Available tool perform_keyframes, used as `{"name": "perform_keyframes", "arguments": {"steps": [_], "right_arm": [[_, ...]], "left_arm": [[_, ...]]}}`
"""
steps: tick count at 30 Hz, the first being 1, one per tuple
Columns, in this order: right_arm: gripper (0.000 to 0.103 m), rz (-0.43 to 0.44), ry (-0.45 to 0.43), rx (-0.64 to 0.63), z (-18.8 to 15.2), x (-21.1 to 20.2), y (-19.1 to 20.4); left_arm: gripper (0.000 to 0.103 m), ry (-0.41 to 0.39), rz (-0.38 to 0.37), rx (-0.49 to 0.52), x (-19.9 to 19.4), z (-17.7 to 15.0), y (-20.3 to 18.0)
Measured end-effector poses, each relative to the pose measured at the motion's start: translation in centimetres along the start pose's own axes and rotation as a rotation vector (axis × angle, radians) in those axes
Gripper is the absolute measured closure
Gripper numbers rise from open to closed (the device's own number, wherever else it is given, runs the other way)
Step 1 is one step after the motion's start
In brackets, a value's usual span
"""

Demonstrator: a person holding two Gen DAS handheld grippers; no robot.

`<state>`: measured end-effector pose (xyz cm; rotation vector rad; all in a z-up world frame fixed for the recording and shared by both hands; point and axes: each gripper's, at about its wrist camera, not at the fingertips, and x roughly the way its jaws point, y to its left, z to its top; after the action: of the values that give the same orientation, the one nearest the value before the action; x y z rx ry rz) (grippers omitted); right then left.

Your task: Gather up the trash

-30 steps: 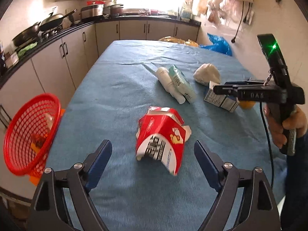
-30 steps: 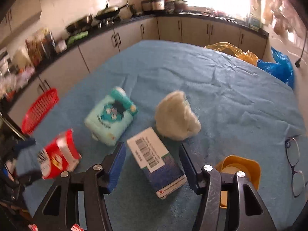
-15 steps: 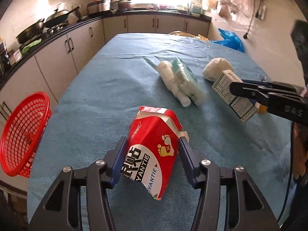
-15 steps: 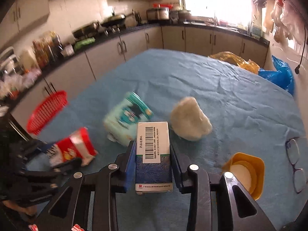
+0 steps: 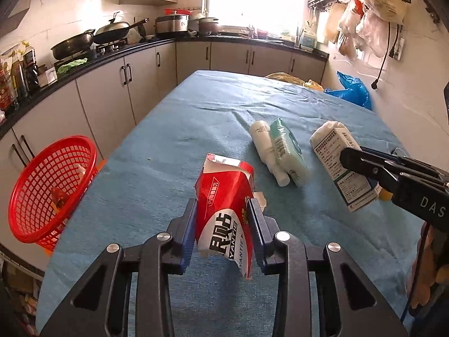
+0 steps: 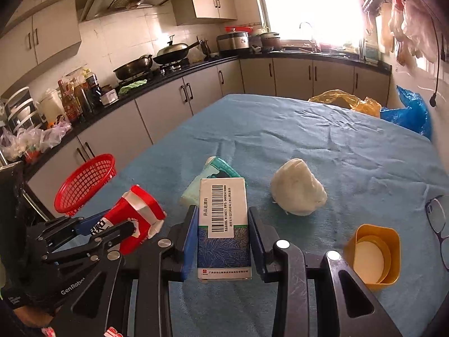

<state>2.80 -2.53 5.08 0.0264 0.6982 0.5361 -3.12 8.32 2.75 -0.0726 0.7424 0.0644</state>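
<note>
Red carton: your left gripper [image 5: 222,216] is clenched on the torn red carton [image 5: 224,210], both blue pads pressed against its sides; it looks lifted off the cloth, its open end pointing away from you.
Left gripper width: narrowed to the width of the carton.
Medicine box: your right gripper [image 6: 221,231] grasps the blue and white box [image 6: 223,224] by its long sides, barcode face up, clear of the table.
Right gripper width: narrowed to the width of the box.
Side by side: from the right wrist camera your left gripper [image 6: 112,230] sits to the left with the carton [image 6: 134,219]; from the left wrist camera your right gripper [image 5: 362,165] comes in from the right with the box [image 5: 336,165].
Trash on the table: a green and white packet [image 5: 286,151] lies touching a white bottle [image 5: 266,148] on its left, past the carton; a white crumpled wad [image 6: 297,191] sits right of the box.
Other items: a yellow cup [image 6: 373,255] near right, a pair of glasses [image 6: 437,224] at the right edge.
Basket: the red basket [image 5: 47,185] hangs off the table's left edge, something small inside.
Surface: blue cloth [image 5: 196,118] covers the table.
Room: kitchen counter [image 6: 168,75] with pans along the left and far sides, yellow bag [image 6: 339,101] and blue bag [image 6: 407,112] beyond the far right corner.
</note>
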Motion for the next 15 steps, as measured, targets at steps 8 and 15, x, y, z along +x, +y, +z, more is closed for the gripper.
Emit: {"name": "perform_keyframes", "arguments": {"steps": [8, 15], "right_arm": [[0.066, -0.005, 0.0, 0.0, -0.16, 0.07, 0.04], [0.066, -0.005, -0.003, 0.003, -0.17, 0.03, -0.05]], "left_arm": [[0.069, -0.009, 0.005, -0.002, -0.6, 0.02, 0.11], [0.069, -0.006, 0.001, 0.008, -0.91, 0.01, -0.42]]}}
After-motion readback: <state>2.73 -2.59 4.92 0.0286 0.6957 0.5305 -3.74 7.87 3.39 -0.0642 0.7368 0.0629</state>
